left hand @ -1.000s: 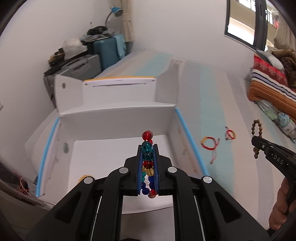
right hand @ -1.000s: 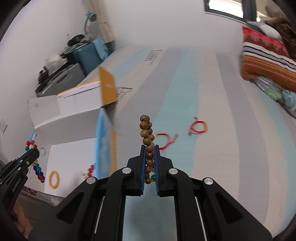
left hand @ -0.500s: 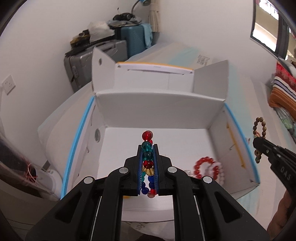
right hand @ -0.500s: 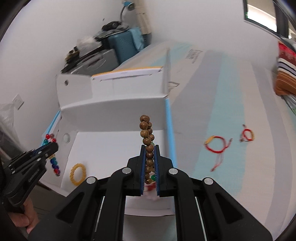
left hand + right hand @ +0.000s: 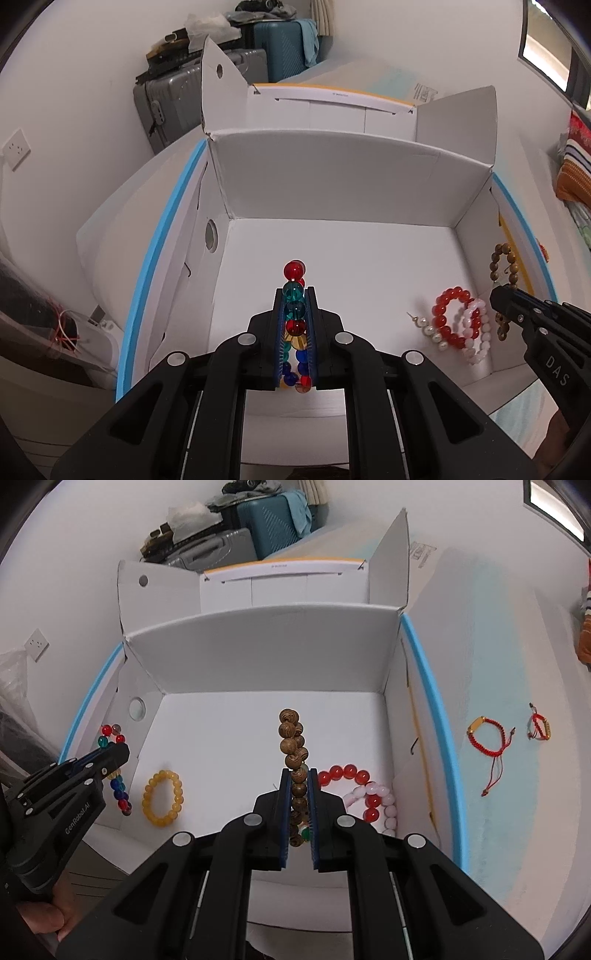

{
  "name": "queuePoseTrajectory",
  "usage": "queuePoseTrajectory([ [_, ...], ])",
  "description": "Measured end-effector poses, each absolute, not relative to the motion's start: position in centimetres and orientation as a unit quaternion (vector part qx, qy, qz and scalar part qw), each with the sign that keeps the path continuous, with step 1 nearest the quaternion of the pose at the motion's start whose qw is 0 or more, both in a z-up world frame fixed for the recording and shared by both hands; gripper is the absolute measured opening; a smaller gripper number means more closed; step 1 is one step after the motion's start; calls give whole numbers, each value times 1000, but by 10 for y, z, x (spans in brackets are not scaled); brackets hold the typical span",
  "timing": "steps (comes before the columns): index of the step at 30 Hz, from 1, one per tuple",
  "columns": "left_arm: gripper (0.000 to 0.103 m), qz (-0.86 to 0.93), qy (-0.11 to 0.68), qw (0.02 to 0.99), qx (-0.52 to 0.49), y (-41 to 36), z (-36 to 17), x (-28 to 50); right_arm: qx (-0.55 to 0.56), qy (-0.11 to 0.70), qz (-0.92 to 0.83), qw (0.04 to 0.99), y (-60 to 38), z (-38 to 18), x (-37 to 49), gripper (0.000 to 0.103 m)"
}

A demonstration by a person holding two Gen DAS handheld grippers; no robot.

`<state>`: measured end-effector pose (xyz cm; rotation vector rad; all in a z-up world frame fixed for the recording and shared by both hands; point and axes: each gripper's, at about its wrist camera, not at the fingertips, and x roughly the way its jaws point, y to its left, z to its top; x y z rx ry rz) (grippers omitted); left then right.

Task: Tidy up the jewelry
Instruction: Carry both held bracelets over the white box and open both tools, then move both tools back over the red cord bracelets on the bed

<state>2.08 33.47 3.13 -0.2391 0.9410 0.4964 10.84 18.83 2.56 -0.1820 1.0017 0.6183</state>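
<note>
A white cardboard box (image 5: 258,653) is being viewed from above, with its flaps raised at the far side and a blue strip running along each long edge. It is lying on a striped bed cover (image 5: 498,664).

The left gripper (image 5: 295,291) is being held over the left half of the box, its jaws closed tight on a multicoloured bead bracelet (image 5: 294,271), whose red and teal beads are standing up past the fingertips. The right gripper (image 5: 298,771) is being held over the middle of the box, its jaws pressed shut on a brown wooden bead bracelet (image 5: 291,734), which is likewise sticking up beyond the tips.

On the box floor, a yellow bead bracelet (image 5: 162,797) is lying near the left wall, while a red bead bracelet (image 5: 448,317) and a pink bead bracelet (image 5: 478,332) are overlapping near the right wall, with a short pearl piece (image 5: 428,328) just beside them. Outside the box, to the right, 2 red cord bracelets (image 5: 487,734) are lying on the cover, well apart from the box.

Suitcases (image 5: 207,99) are being seen stacked against the far wall, and a wall socket (image 5: 15,147) is showing at the left.

"DAS" is being read on the right gripper's side, and "GenRobot.AI" on the left gripper's side.
</note>
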Motion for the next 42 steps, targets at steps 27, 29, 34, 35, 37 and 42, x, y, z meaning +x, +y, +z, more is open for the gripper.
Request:
queuePoseTrajectory([
  [27,90,237,391,885,-88,294,61,23,-48,396,254,881,134,70,116,92],
  [29,94,233,387,889,-81,283,65,26,-50,387,243,888,124,74,117,94],
  [34,97,212,379,897,-82,262,72,33,-60,372,221,900,99,84,119,95],
  [35,97,206,378,899,-84,258,73,35,-64,371,218,900,95,86,120,95],
  [37,97,190,378,903,-82,245,76,41,-76,368,209,903,82,91,124,95],
  [42,97,164,373,911,-70,211,82,61,-76,361,172,913,44,99,137,95],
])
